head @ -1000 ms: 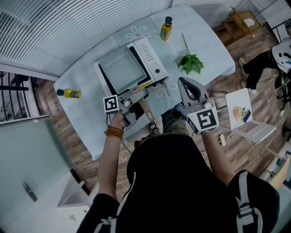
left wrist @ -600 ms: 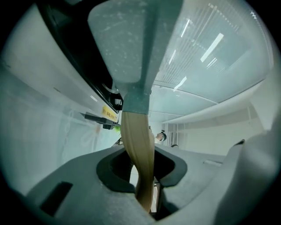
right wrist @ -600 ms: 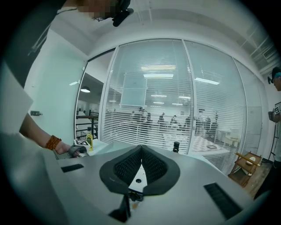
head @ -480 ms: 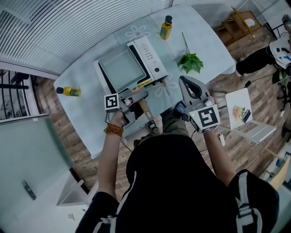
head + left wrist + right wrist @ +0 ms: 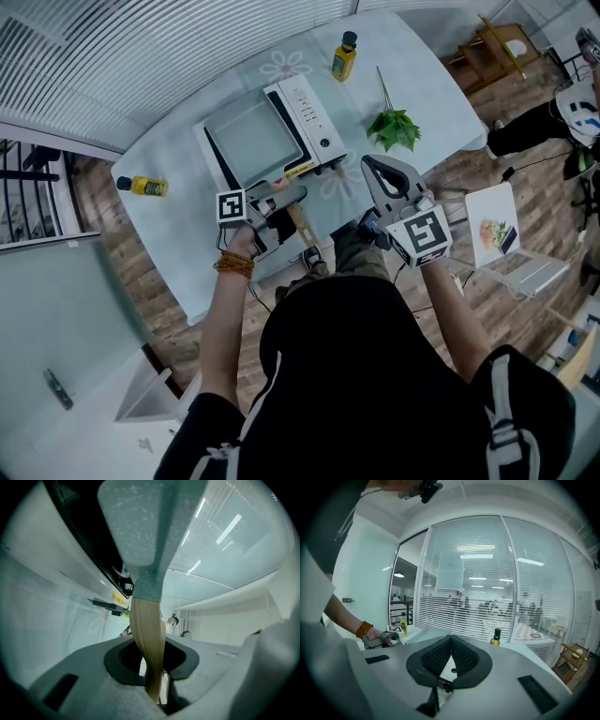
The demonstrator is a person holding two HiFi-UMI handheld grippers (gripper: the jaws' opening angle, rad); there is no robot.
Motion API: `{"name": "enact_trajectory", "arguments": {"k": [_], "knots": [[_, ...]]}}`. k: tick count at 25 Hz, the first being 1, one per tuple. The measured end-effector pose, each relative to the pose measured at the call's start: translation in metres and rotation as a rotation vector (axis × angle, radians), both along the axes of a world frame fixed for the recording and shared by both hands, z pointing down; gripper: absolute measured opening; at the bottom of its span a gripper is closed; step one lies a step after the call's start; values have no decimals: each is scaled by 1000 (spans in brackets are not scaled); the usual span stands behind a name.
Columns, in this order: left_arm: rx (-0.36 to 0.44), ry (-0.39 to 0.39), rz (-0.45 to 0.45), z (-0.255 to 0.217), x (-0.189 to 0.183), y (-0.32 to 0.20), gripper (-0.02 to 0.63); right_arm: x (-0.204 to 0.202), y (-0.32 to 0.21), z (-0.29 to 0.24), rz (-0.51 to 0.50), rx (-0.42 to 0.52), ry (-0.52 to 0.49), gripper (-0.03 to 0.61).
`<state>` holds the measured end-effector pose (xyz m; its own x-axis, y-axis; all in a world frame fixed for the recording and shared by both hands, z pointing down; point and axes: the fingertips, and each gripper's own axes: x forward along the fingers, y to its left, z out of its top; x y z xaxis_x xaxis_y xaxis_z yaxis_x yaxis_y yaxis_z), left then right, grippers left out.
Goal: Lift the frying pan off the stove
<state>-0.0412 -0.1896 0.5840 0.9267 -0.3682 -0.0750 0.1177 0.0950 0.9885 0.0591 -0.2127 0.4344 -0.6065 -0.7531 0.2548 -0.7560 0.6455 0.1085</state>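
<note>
1. Frying pan (image 5: 253,141): square, grey, over the white stove (image 5: 311,117) on the table (image 5: 427,89). It has barely shifted since a second ago, and clearance from the stove cannot be told.
2. Left gripper (image 5: 151,667): jaws clamped on the pan's wooden handle (image 5: 146,634). It has edged slightly forward, so the lift is judged to be only beginning.
3. Right gripper (image 5: 450,641): jaws pressed together, empty. It has drifted a little toward the stove and takes no part.
</note>
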Motion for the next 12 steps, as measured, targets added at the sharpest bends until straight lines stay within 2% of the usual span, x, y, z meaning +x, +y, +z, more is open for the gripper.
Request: {"name": "enact_trajectory", "arguments": {"k": [3,8,12], "knots": [[2,-2,3,0,0,0,75,-10,-1,10,-78,-87,-64,2],[14,-14,7,4,-1,0,75,-29,5,27,-298,-349,-254,3],[4,-10,4,2,0,0,75,-36,10,45,-411,-483,-252,3]]}}
